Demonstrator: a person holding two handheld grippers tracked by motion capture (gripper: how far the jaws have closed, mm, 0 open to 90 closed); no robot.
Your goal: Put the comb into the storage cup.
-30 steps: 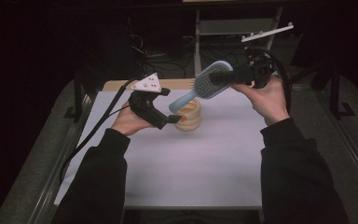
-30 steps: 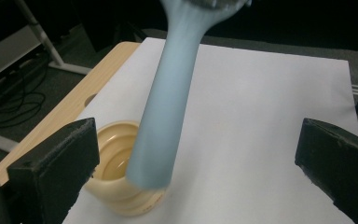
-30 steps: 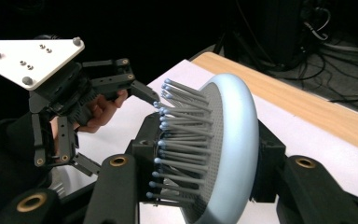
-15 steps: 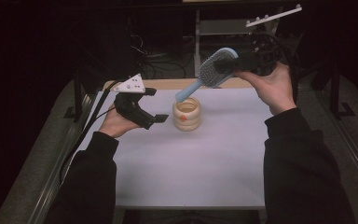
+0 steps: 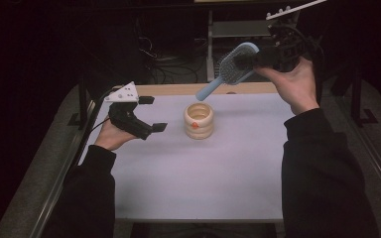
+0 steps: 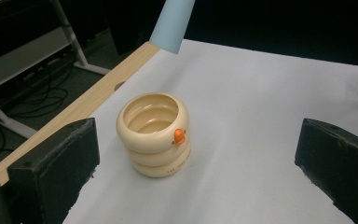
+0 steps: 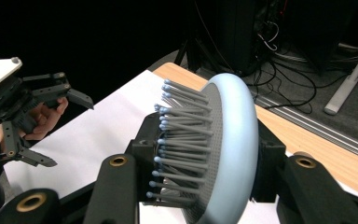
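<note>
The right gripper (image 5: 258,58) is clamping the hairbrush (image 5: 233,64) by its head at one o'clock, handle tilting down over the cup (image 5: 199,120), likely for dropping it in. The left gripper (image 5: 151,114), jaws apart and empty, is waiting at nine o'clock, probably leaving room.

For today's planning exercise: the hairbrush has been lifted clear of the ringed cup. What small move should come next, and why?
Probably carry the hairbrush sideways, away from the cup, then lower it to the white mat. The right gripper is clamped on the brush head, the handle tip hangs just above the cup mouth, and the left gripper stands open beside it.
</note>
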